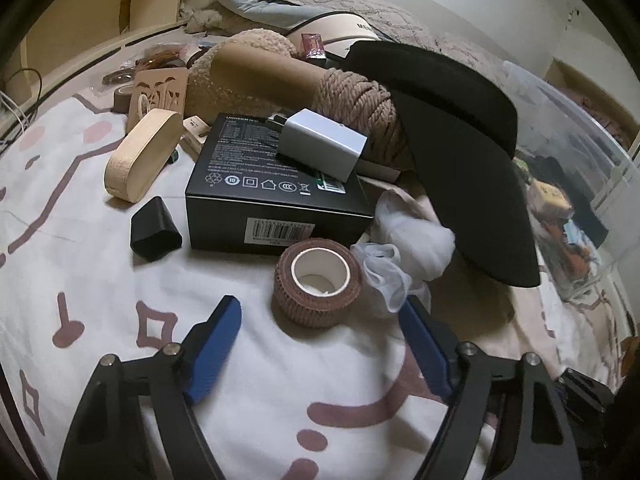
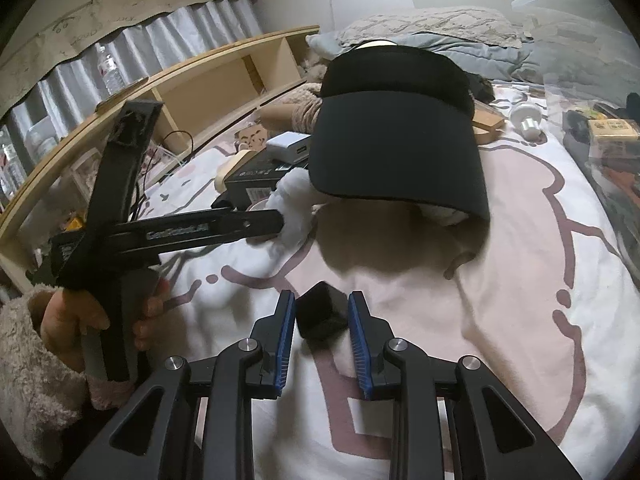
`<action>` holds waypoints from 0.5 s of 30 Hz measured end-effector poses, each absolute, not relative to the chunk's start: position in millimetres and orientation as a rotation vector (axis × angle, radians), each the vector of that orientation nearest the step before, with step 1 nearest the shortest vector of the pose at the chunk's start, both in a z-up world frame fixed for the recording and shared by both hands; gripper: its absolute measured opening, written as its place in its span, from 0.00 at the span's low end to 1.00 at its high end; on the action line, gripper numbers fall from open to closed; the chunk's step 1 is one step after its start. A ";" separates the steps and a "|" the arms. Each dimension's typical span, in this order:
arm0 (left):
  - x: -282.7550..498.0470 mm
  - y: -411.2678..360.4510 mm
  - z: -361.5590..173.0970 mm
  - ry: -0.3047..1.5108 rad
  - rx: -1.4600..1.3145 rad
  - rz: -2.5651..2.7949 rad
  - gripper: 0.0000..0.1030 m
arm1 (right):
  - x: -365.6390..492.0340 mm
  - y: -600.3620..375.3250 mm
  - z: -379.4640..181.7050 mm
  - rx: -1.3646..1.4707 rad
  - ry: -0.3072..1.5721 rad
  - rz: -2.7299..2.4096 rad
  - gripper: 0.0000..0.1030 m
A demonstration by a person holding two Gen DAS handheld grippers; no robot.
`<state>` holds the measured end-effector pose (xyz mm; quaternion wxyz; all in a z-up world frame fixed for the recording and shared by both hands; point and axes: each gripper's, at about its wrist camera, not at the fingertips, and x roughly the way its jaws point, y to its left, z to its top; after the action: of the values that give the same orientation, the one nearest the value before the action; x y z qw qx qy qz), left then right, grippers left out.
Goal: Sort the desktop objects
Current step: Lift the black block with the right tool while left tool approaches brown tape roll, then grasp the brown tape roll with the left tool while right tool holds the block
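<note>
Brown bandage roll (image 1: 317,285) stands on end on the patterned bedsheet (image 1: 80,208), just in front of the black box (image 1: 276,196), which serves as landmark here. On the box lies a grey charger (image 1: 320,145); left of the box sit a small black sleeve (image 1: 154,229) and a pale wooden case (image 1: 140,156); right of the box lies white gauzy fabric (image 1: 404,248) under the brim of a black visor (image 1: 472,168). The left gripper (image 1: 320,312) has its jaws apart, one blue pad either side of the roll and neither touching it; the right-hand pad brushes the fabric. The right gripper (image 2: 321,312) is held well away from the box, nearer the camera, and is clamped on a small black cube (image 2: 321,316), which it carries clear of the sheet as far as can be judged. A hand (image 2: 72,316) in a fleecy sleeve grips the left tool's handle. Judgement: the step in hand is picking up the roll for sorting. The next move calls for lowering slightly, centring the roll, closing on its sides without snagging the fabric, then lifting. Where the sorted items go cannot be told.
</note>
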<state>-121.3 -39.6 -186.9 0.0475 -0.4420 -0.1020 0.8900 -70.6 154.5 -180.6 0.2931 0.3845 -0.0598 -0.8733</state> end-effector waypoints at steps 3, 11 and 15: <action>-121.8 -40.5 -187.3 -0.288 -1.354 2.730 0.72 | -67.8 153.1 -178.5 1.009 -0.145 -2.328 0.27; -112.2 -43.5 -185.0 -0.244 -1.389 2.766 0.71 | -62.5 147.9 -177.5 1.001 -0.107 -2.335 0.58; -115.4 -43.9 -189.2 -0.232 -1.416 2.771 0.71 | -58.0 136.8 -178.7 0.972 -0.002 -2.342 0.59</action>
<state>-115.4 -43.9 -189.2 0.0107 -0.4538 -0.0742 0.8879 -58.0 136.8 -178.7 0.2985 0.3660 -0.0009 -0.8815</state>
